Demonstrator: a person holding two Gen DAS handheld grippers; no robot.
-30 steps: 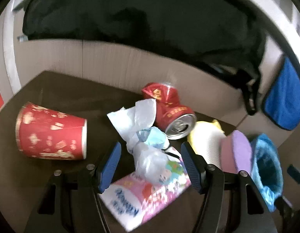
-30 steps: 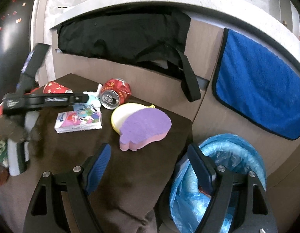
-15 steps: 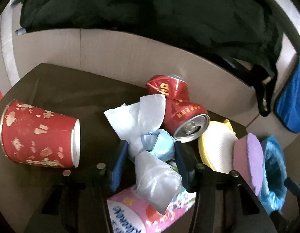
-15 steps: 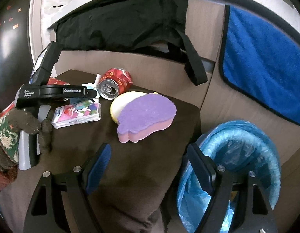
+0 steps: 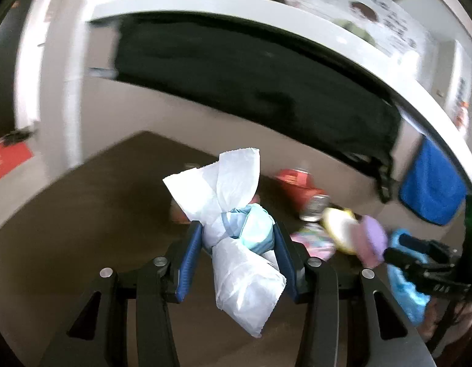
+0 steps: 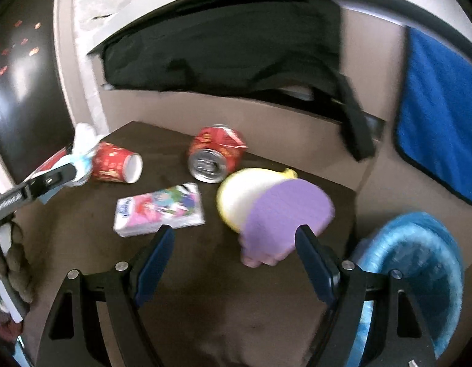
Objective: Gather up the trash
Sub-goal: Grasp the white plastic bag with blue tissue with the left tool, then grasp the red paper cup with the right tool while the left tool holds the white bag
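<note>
One piece of trash is off the tabletop (image 6: 205,275) now: the wad of white tissue and pale blue mask (image 5: 239,229), which a second ago lay between wide-open pads on top of the pink tissue pack (image 6: 159,211), is pinched between the blue pads of the left gripper (image 5: 237,238) and carried clear of the surface. Its jaws have narrowed to a partial gap and hold there, both pads pressing the wad's sides, with loose tissue sticking up above and hanging below them. From the right wrist view the wad shows at the far left, in front of the tipped red paper cup (image 6: 116,165).

That likely means the pick is done and the carry to the blue-lined bin (image 6: 419,263), beside the tabletop's right edge, comes next. The hanging tail could snag or slip out on the way.

Still lying on the tabletop are the crushed red can (image 6: 216,156), the cup, the tissue pack and the yellow and purple sponges (image 6: 285,214). The right gripper (image 6: 233,260) hangs over the near edge with its jaws wide apart and nothing in them
</note>
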